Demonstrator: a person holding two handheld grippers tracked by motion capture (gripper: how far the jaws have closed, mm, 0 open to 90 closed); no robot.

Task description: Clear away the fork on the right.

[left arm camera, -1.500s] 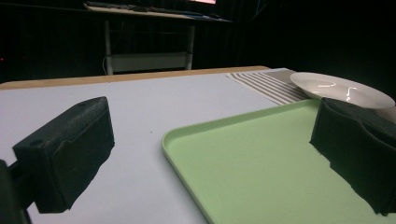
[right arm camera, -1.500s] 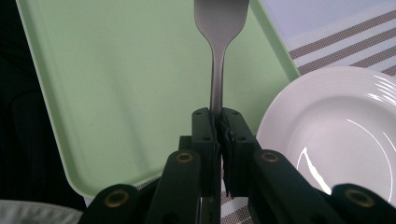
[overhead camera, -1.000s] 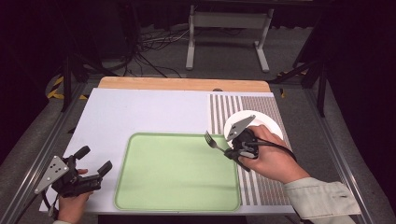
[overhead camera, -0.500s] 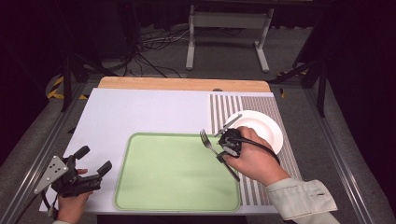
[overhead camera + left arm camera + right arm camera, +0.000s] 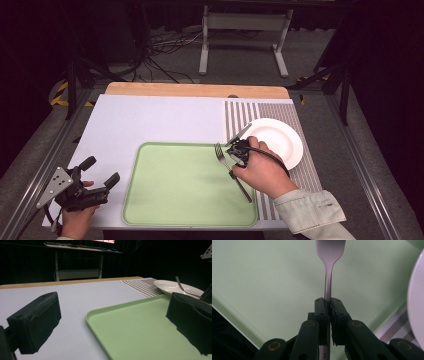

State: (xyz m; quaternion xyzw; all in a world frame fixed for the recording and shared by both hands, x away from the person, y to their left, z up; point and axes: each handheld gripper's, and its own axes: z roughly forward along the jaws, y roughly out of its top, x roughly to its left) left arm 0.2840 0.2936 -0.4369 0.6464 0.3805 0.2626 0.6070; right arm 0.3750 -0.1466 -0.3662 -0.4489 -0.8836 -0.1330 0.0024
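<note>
The right gripper (image 5: 329, 305) is clamped on a fork (image 5: 329, 255) by its thin handle, above the right side of the green tray (image 5: 170, 200) — a narrow pinch, so the fork could swivel or slip. The left gripper (image 5: 100, 172) rests apart, jaws open — no help if it drops toward the white plate (image 5: 280, 137).

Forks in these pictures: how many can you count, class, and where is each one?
1. The single fork is clamped in the right gripper, held above the right side of the green tray, beside the white plate. None looks hidden.
</note>
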